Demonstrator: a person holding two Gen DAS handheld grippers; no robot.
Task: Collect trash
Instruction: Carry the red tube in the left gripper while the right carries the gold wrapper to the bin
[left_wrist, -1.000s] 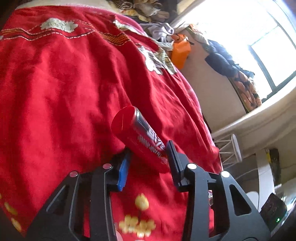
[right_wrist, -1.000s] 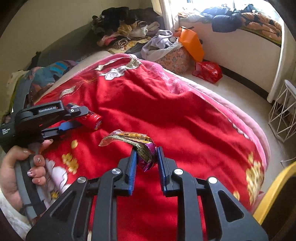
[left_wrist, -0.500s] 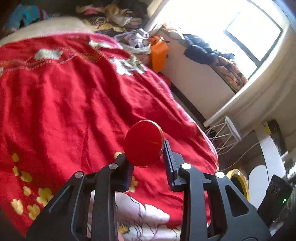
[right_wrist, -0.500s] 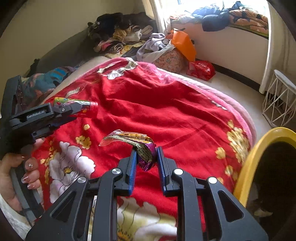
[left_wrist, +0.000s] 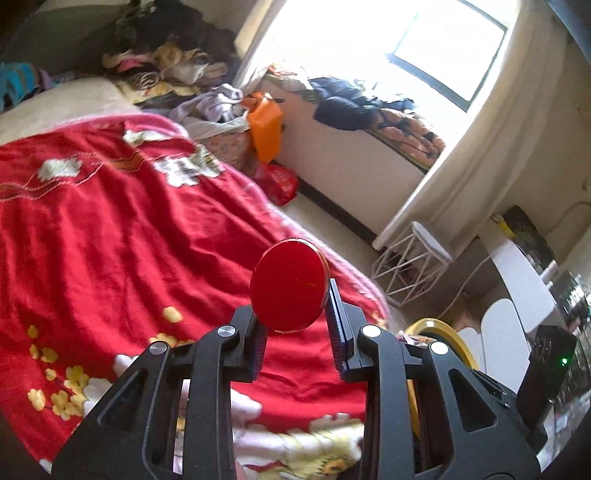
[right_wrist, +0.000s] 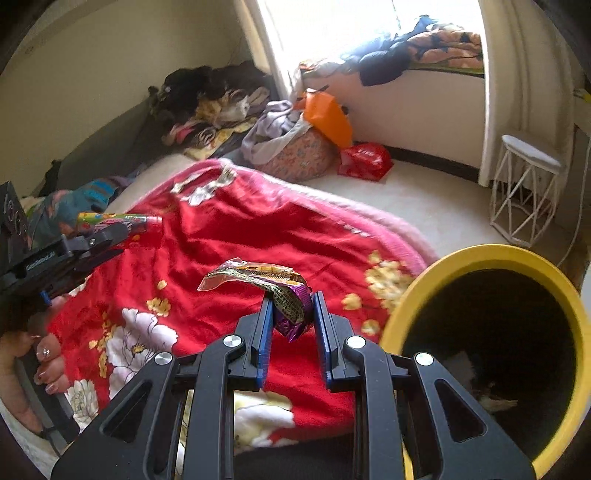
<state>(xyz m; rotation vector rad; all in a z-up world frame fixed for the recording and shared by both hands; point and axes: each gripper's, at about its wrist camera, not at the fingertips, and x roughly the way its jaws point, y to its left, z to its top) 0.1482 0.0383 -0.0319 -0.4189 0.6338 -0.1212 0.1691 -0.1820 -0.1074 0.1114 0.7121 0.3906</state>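
Observation:
My left gripper (left_wrist: 295, 317) is shut on a red-capped tube (left_wrist: 290, 285), whose round red end faces the camera above the red floral blanket (left_wrist: 110, 236). In the right wrist view the same left gripper (right_wrist: 122, 236) shows at the left, the colourful tube (right_wrist: 118, 220) sticking out of it. My right gripper (right_wrist: 291, 314) is shut on a crumpled purple and gold snack wrapper (right_wrist: 273, 286). A yellow-rimmed bin (right_wrist: 436, 280) with a dark inside stands just right of it; its rim (left_wrist: 432, 326) also peeks out behind the left gripper's right finger.
A white wire stool (right_wrist: 524, 192) stands by the window wall. A red bag (right_wrist: 365, 160), an orange bag (right_wrist: 328, 118) and heaps of clothes (right_wrist: 221, 103) lie beyond the bed. A person's hand (right_wrist: 40, 354) holds the left gripper.
Both grippers rose and swung right, away from the bed's middle. The tube turned end-on to the left camera. The yellow bin came into view beside the right gripper.

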